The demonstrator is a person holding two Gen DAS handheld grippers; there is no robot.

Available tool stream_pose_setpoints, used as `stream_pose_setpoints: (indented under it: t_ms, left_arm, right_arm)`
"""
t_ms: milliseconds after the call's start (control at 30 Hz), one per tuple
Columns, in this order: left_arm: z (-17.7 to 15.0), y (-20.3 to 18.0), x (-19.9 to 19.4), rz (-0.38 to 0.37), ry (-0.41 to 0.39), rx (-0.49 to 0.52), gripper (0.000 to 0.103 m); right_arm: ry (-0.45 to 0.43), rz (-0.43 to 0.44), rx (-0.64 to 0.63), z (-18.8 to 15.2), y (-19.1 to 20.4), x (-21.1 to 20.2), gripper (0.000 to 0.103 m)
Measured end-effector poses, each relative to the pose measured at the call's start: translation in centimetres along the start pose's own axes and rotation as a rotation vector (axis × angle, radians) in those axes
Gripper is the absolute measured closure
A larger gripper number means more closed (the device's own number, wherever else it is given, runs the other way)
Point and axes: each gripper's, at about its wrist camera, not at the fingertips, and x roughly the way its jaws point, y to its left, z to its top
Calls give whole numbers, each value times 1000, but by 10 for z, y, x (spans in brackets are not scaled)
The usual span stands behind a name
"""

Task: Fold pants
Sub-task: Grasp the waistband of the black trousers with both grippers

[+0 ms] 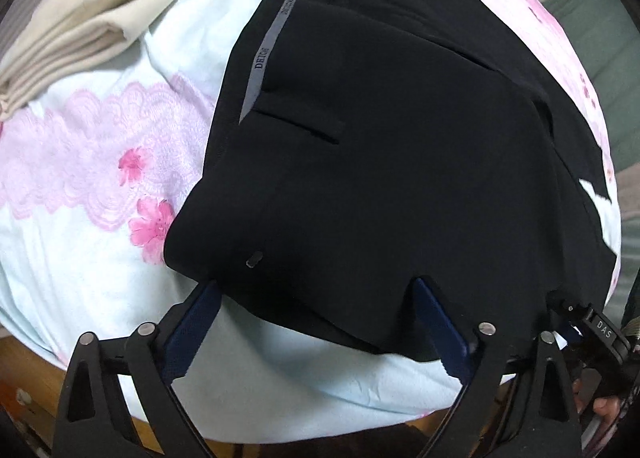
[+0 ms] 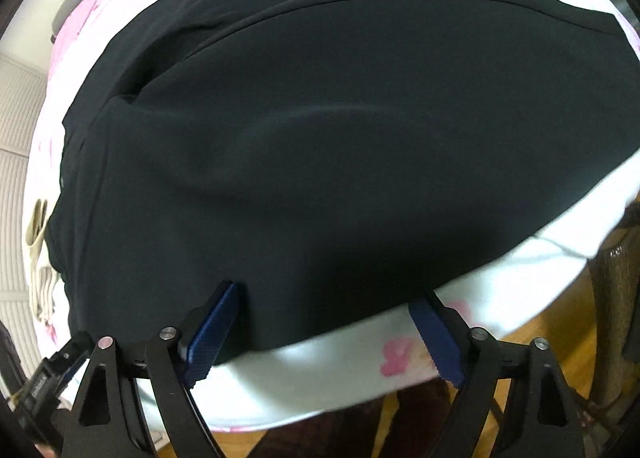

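Both grippers agape over black pants [image 1: 380,146]

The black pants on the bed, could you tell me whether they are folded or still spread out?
Partly folded: the pants lie doubled lengthwise, one leg stacked on the other, layered edges showing on the bedsheet. Not yet folded across.

A bed covered by a pale blue sheet [image 1: 88,266] with pink flowers and lace bands (folded beige cloth [image 1: 80,30] at its far corner) stands on a wooden floor [image 2: 516,342].
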Motion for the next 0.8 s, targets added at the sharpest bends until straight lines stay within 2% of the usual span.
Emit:
stream_pose_setpoints:
  t_ms: [67, 133, 233, 333, 433, 533, 567, 600, 633, 667, 700, 800]
  left_arm:
    - [1, 6, 2, -10, 16, -24, 15]
    - [-3, 11, -3, -37, 31, -33, 16]
    - [-12, 18, -7, -47, 61, -28, 15]
    - [-24, 28, -5, -65, 95, -74, 15]
    - [-25, 30, 3, -92, 108, -113, 15]
    - [-12, 24, 3, -100, 79, -121, 17]
    - [-7, 23, 2, -95, 69, -133, 25]
    - [-3, 24, -1, -87, 58, -147, 45]
    - [-1, 24, -3, -86, 60, -157, 58]
    - [1, 24, -5, -91, 75, -168, 77]
    - [4, 21, -10, -100, 84, -173, 82]
    - [9, 14, -39, -116, 57, -161, 87]
  right_arm:
    - [-3, 4, 3, 5, -1, 2, 29]
    - [-6, 0, -4, 11, 1, 4, 38]
    - [3, -14, -16, 14, 2, 6, 46]
    - [13, -12, -36, 23, 7, 2, 60]
    - [21, -17, -58, 22, 10, 0, 62]
    - [30, -19, -68, 26, 9, -1, 71]
    - [32, -18, -66, 28, 8, -1, 75]
    - [35, -18, -63, 30, 7, -3, 77]
    - [37, -18, -63, 33, 10, -5, 81]
    - [32, -19, -68, 35, 11, -9, 84]
    - [27, -24, -75, 36, 13, -12, 85]
    - [-19, -43, -128, 43, 25, -32, 88]
